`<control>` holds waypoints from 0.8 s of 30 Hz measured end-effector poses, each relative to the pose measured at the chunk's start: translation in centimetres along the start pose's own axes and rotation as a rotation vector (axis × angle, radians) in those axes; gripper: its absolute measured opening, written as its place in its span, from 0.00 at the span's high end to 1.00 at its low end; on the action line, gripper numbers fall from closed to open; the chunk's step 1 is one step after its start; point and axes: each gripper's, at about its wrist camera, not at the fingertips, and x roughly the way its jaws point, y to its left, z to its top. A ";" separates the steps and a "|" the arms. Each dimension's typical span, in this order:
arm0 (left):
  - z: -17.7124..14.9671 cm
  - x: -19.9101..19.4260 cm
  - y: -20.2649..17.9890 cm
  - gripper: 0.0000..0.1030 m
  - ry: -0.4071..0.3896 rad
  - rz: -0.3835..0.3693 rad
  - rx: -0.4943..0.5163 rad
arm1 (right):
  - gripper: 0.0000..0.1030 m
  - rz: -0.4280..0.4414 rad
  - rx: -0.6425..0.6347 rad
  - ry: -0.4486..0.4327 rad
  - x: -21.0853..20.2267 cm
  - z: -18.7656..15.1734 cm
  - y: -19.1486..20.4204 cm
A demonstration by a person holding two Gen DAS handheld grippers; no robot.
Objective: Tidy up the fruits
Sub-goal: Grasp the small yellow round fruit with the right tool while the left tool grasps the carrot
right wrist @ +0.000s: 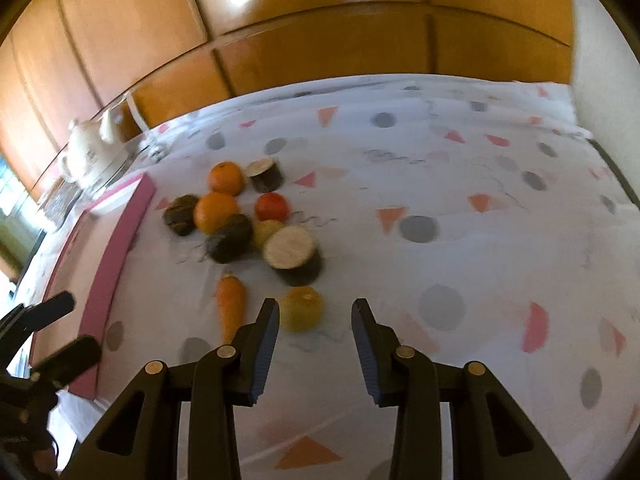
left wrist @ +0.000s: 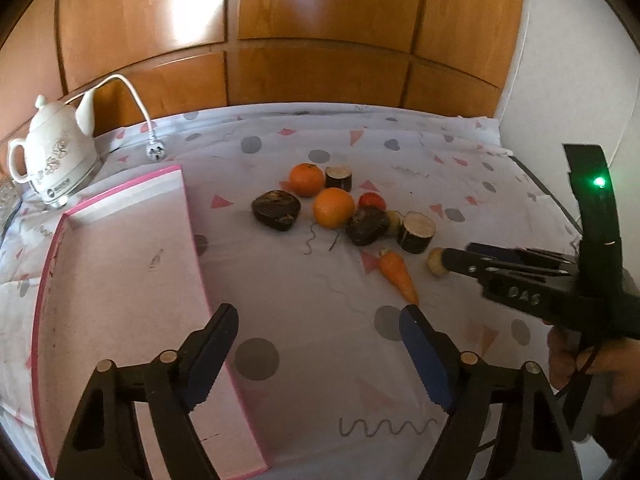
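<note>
Holding a tool in each hand, I am keeping both above the counter (left wrist: 320, 380), which is wearing a white cloth with grey dots and pink triangles. My left tool (left wrist: 318, 326) is gaping wide with nothing between its fingers, hanging over the right wall of the pink tray (left wrist: 120, 264), which is lying at the left of the counter. My right tool (right wrist: 315, 320) is also standing wide and gripping nothing; it is pointing at a small yellow fruit (right wrist: 301, 308), which is sitting just ahead of the left fingertip, and I cannot tell whether they are touching.

Just left of that fruit a carrot (right wrist: 230, 304) is lying with its thin end toward me. Beyond these the rest is clustering together on the cloth, well right of the tray: two oranges (left wrist: 333, 207) (left wrist: 306, 179), a red tomato (right wrist: 272, 207), two dark lumps (left wrist: 276, 210) (left wrist: 367, 225) and two dark-skinned cut rounds (right wrist: 290, 250) (left wrist: 339, 178) showing pale faces. A pale roundish piece (right wrist: 268, 230) is nestling between the near round and the tomato.

At the far left corner a white kettle (left wrist: 54, 156) is standing behind the tray, its cord and plug (left wrist: 156, 153) trailing onto the cloth
</note>
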 end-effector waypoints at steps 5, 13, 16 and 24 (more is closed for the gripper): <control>0.4 1.1 -0.3 0.31 0.033 -0.038 -0.007 | 0.63 -0.028 -0.101 0.027 1.6 0.0 1.7; 1.6 3.2 -1.7 0.51 0.078 -0.116 -0.009 | 0.74 -0.088 -0.149 0.019 2.0 -0.7 1.5; 2.0 4.6 -2.3 0.52 0.111 -0.147 -0.025 | 0.74 -0.083 -0.128 0.019 1.6 -1.0 0.5; 3.3 8.1 -4.5 0.65 0.172 -0.182 -0.020 | 0.74 -0.075 -0.094 0.017 1.2 -1.1 -1.0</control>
